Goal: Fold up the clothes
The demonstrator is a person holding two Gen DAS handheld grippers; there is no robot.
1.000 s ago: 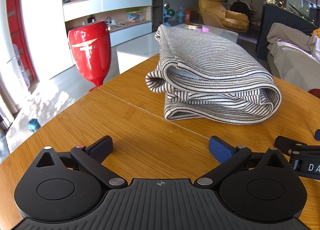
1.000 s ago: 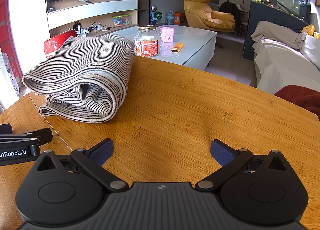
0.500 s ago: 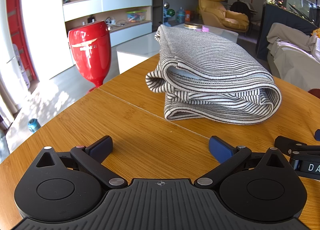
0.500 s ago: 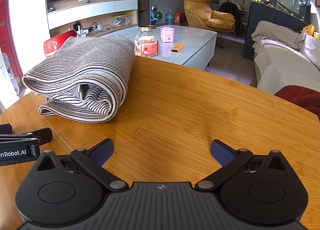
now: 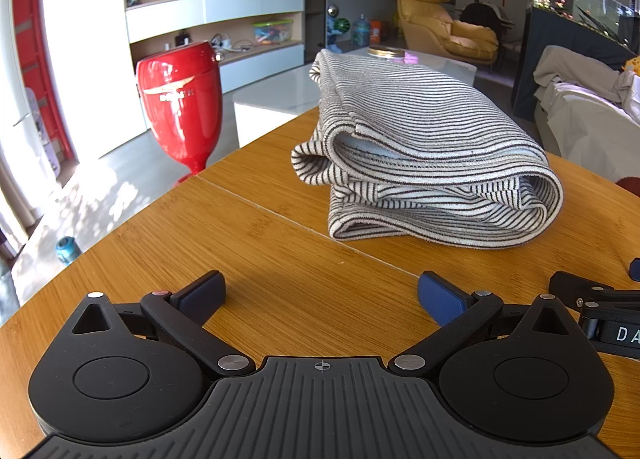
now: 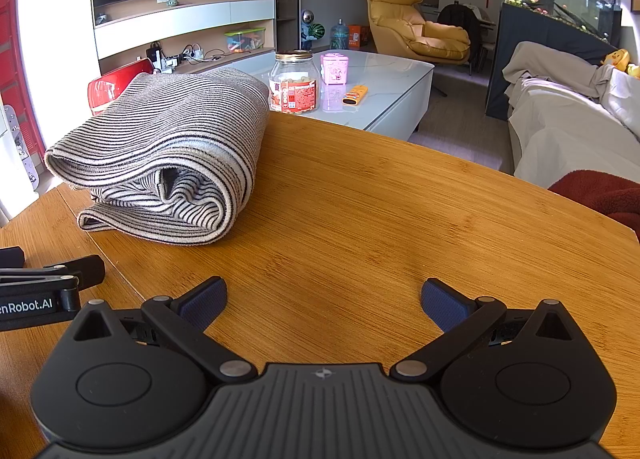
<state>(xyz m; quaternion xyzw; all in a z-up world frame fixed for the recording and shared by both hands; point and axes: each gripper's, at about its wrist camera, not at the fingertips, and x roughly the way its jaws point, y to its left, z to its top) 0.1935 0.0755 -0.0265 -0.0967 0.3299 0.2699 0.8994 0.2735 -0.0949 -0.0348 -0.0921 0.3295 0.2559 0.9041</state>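
1. Looking close to finished: striped garment [image 5: 424, 163] lying folded into a thick, layered bundle on the wooden bench [image 5: 280, 283], with no loose sleeve or hem trailing out.
2. Judging what remains: perhaps tidying the small flap sticking out at the bundle's left end in the left wrist view, otherwise nothing visibly left to fold; no other clothes showing on the bench.
3. Resting low over the bench at the left: left gripper [image 5: 320, 295], fingers [image 5: 202, 293] spread wide and released, holding nothing.
4. Sitting ahead of those fingers and slightly to the right: the bundle, well apart from them, bare wood between.
5. Hovering beside it at the right: right gripper [image 6: 322, 301], fingers [image 6: 442, 305] likewise released and empty.
6. Lying ahead and well to the left in the right wrist view: the same garment [image 6: 168, 163], rolled edge facing the camera, not touching either finger.
7. Standing beyond the bench on a low white table: a jar [image 6: 294, 83], clear of the work.
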